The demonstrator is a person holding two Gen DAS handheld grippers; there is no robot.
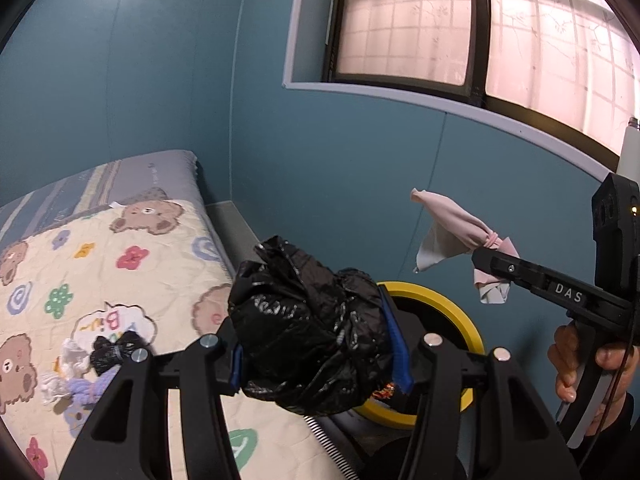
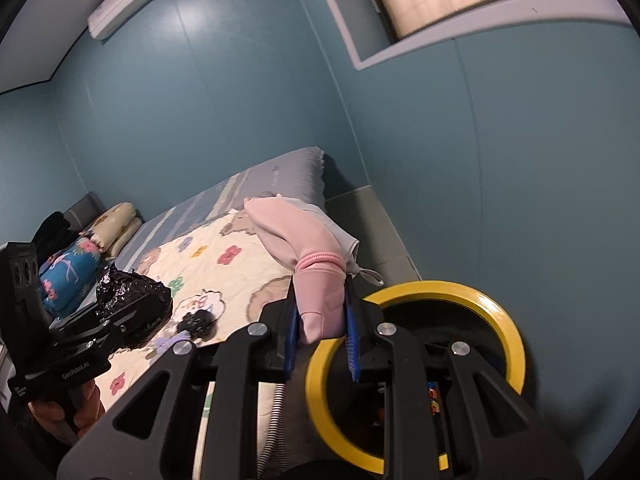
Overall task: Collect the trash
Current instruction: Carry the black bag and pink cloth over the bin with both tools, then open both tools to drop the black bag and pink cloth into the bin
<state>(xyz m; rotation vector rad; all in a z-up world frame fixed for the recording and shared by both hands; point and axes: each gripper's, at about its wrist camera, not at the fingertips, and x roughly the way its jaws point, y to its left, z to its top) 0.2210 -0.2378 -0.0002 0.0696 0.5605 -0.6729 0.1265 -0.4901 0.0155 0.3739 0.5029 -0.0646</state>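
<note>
- My left gripper [image 1: 316, 344] is clamped on a crumpled black plastic bag [image 1: 308, 328], its blue pads pressing in from both sides; the bag hangs just beside the bin [image 1: 460, 304], on the bed side of its yellow rim.
- My right gripper [image 2: 322, 322] is clenched on a pink cloth bundle [image 2: 308, 248] tied with a pink band, held right at the bin's near rim [image 2: 500, 312].
- I judge both pieces light and soft. The bag looks slick and crinkly, so it may slide if the squeeze eases; holding its bulky middle seems safest.
- The cloth should compress without slipping; the tied neck by the band is the firmest place to hold.
- More scraps lie on the quilt [image 1: 132, 280], well away from the bin: a small black wad [image 1: 114, 350], white bits [image 1: 60, 376] and a lilac piece [image 1: 86, 390].
- The left view shows those scraps clearly and the cloth's loose tails; the bag hides much of the bin there.
- The right view shows the bin's open mouth, plus pillows [image 2: 116, 224] and an air conditioner [image 2: 132, 0] far beyond it.
</note>
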